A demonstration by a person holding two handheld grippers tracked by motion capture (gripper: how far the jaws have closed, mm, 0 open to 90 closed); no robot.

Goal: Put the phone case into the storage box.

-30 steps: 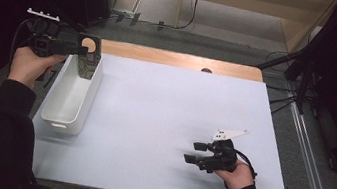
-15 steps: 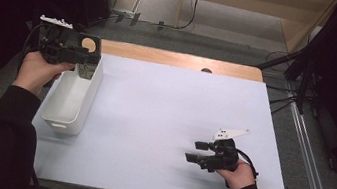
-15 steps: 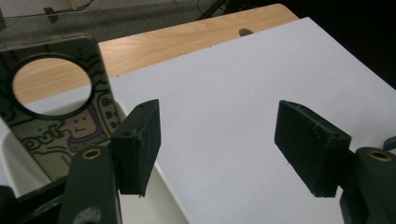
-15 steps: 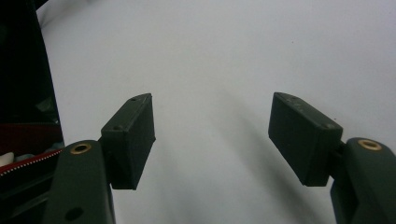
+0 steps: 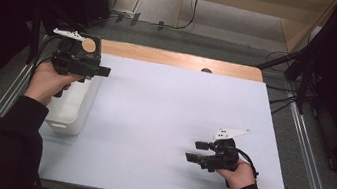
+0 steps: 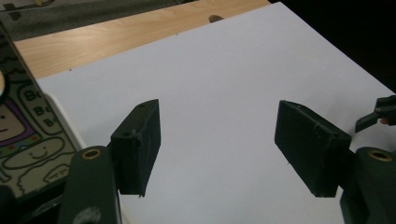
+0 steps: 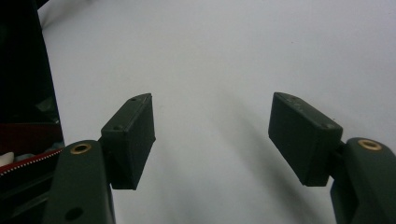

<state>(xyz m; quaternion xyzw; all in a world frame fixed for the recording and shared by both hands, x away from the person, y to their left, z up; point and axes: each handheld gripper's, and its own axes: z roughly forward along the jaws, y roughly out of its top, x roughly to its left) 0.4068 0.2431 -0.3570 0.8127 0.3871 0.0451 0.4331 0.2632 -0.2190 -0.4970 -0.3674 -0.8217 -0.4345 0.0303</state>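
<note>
My left gripper hangs over the far end of a white bin at the table's left, pointing right across the white sheet. In the left gripper view its jaws stand open with nothing between them. A printed box with cartoon drawings lies in the bin beside the left jaw, and it shows as a dark box with a tan round spot in the high view. My right gripper rests low at the near right, pointing left. Its jaws are open over bare sheet.
A wooden strip runs along the table's far edge, with a small dark hole in it. Metal rails flank the table on both sides. Cables and dark stands sit on the floor beyond the far right corner.
My left gripper has moved to the right and a little lower, from the bin's far left corner toward the sheet. The right gripper has kept still.
</note>
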